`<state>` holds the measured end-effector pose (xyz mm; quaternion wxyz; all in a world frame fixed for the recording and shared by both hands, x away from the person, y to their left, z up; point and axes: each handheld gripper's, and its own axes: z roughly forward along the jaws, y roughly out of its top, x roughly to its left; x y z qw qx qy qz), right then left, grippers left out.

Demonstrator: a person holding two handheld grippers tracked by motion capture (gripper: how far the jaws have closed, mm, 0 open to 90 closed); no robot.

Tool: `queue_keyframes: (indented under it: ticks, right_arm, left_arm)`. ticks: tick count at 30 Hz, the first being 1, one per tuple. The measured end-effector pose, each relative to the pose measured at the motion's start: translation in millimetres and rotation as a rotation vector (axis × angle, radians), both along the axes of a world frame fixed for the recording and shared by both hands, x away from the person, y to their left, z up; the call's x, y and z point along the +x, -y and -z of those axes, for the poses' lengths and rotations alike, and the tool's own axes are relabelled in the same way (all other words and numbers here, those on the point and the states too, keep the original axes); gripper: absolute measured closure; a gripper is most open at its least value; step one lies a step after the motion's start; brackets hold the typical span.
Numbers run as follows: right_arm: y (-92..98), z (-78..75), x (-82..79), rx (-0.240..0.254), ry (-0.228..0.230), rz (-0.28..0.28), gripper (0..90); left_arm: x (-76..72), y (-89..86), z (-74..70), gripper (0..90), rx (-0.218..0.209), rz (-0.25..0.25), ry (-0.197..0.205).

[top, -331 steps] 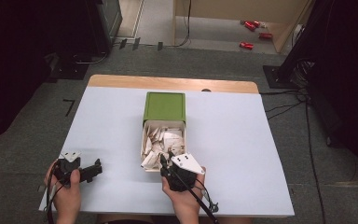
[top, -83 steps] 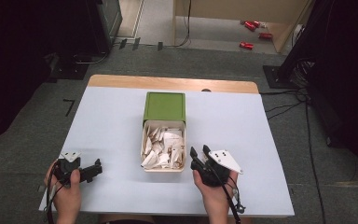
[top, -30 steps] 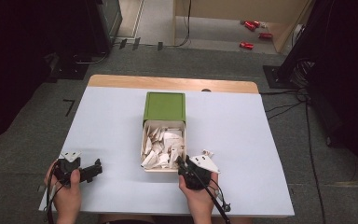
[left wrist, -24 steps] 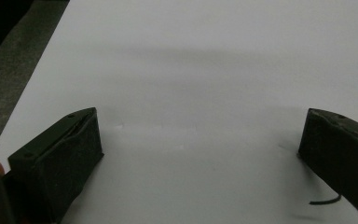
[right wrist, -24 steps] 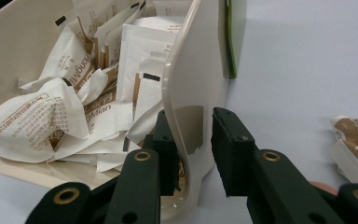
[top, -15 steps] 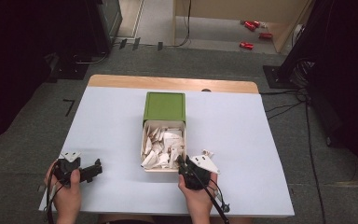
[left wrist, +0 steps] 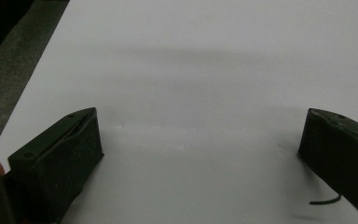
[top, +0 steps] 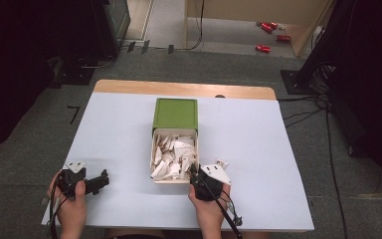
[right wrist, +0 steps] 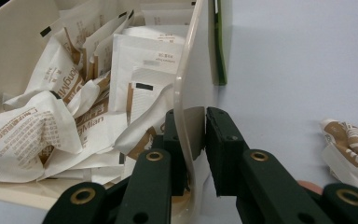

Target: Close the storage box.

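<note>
The right hand-held gripper [right wrist: 196,140] has just been closing, jaws straddling the drawer's side wall [right wrist: 191,98]; left hand-held gripper [left wrist: 200,149] stands wide open.

Black right gripper [right wrist: 196,140]: brass-ringed screw holes, grey triangular plate, trailing black cable. Left gripper [top: 101,179] identical, matte black fingers [left wrist: 56,158].

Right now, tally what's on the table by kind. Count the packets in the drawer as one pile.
Green case: 1
Drawer: 1
Pile of packets in the drawer: 1
Loose packet on the table: 1
Grippers: 2, the left gripper and the right gripper, whose jaws have just been closing on the drawer's wall
Total: 6
</note>
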<state>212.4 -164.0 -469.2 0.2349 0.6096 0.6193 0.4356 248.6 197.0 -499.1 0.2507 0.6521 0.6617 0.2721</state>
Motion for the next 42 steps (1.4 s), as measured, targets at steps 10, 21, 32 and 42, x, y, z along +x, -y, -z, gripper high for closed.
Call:
queue_keyframes:
  ticks: [10,21,32,42]
  right_arm:
    - [-7.1,-1.8,2.9,0.011,0.008,0.109,85.0]
    - [-5.9,-4.3,3.2,0.096,0.000,0.202,84.3]
    - [-18.8,-5.5,3.8,0.129,0.020,0.271,83.4]
    - [-20.8,-7.9,3.7,0.150,0.030,0.302,83.2]
  left_arm:
    - [0.0,0.0,-0.1,0.0,0.000,0.000,-0.002]
    - [0.1,0.0,-0.2,0.0,0.000,0.000,-0.002]
    - [0.1,0.0,-0.1,0.0,0.000,0.000,-0.001]
    - [0.1,0.0,-0.2,0.0,0.001,0.000,-0.003]
